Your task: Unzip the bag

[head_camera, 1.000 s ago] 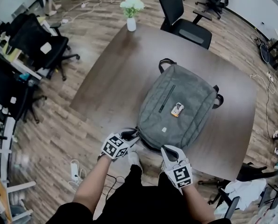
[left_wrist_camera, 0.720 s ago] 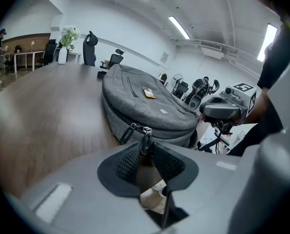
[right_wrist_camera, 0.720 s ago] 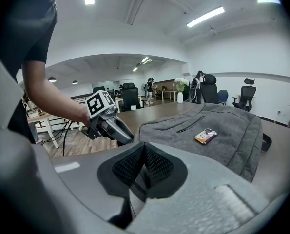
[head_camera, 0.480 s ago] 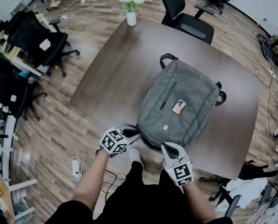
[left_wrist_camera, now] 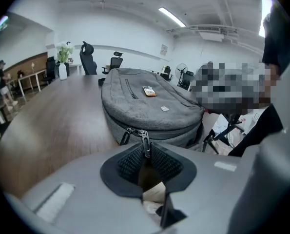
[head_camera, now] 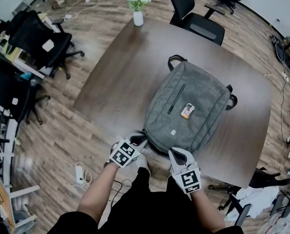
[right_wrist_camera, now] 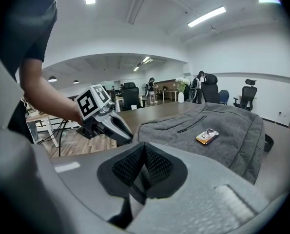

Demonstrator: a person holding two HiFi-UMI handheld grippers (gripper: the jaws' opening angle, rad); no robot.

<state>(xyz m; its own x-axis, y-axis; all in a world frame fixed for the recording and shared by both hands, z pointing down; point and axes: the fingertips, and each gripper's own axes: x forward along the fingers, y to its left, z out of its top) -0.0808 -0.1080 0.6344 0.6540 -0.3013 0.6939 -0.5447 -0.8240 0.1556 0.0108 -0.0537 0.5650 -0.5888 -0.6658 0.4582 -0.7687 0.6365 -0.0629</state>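
A grey backpack lies flat on the dark wooden table, its near end at the table's front edge. My left gripper is at the bag's near left corner. In the left gripper view its jaws are closing with the metal zipper pull between the pads, which press on it. My right gripper rests by the bag's near edge, shut, with nothing seen between its pads. The right gripper view also shows the left gripper against the bag.
A small orange and white item lies on top of the bag. A white vase of flowers stands at the table's far corner. A black office chair is behind the table, with more chairs and desks at the left.
My left gripper has shifted a little to the right, onto the bag's near left corner, and its jaws have narrowed around the zipper pull. The right gripper has stayed put.
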